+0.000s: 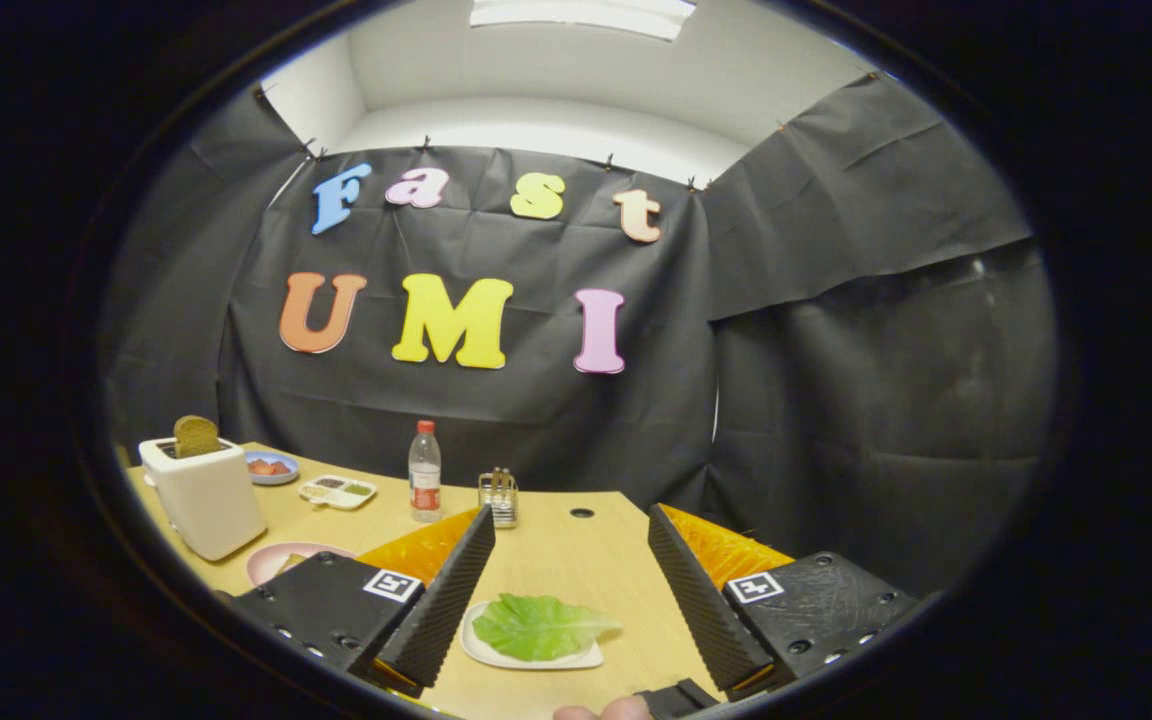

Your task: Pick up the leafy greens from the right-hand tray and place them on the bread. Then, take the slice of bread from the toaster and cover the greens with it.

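Lettuce leaf (541,626) flat on small white tray (481,650), between fingers of gripper (566,580); fingers spread wide, gripping nothing. Pale wooden table (556,555), black cloth wall behind. Beyond left finger: pink plate (271,560), white toaster (206,495) with bread slice (196,436) upright. Water bottle (424,470), small rack (499,497) ahead.

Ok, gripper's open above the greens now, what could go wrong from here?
1. The lettuce leaf lies flat on its small white tray; the open gripper might pinch the tray rim or slide the tray instead of catching the leaf.
2. The leaf looks thin and limp, so it may slip from the grip on the way to the pink plate.
3. The toaster stands right beside that plate, so the swing across could clip it.
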`<state>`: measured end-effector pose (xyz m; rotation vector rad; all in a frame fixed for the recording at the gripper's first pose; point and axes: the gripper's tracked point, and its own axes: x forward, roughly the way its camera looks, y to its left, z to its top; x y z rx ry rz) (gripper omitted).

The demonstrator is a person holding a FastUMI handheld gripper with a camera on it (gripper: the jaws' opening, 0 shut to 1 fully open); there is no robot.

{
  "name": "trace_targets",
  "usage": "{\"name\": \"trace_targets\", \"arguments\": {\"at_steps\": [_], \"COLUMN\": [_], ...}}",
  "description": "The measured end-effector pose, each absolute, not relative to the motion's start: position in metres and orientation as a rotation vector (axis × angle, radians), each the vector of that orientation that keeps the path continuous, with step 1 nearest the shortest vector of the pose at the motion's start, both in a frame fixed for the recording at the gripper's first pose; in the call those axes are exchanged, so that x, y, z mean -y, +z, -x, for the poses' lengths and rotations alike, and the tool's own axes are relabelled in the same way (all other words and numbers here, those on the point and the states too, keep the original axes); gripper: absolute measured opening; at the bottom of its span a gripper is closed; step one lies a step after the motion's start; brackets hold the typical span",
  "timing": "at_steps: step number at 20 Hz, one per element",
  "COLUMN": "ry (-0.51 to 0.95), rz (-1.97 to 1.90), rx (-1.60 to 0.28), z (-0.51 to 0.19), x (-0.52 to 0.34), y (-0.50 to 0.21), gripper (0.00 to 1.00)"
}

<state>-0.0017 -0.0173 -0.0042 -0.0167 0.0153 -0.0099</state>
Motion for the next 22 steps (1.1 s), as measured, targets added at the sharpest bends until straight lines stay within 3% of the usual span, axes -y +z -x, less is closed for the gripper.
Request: {"name": "trace_targets", "arguments": {"at_steps": [12, 22], "ry": [-0.041, 0.010], "rz": [0.021, -0.118], "rx": [-0.094, -0.399], "z": [0.018, 0.001], "x": [0.067, 0.075], "y": [-0.041, -0.136], "gripper": [0.95, 0.96]}}
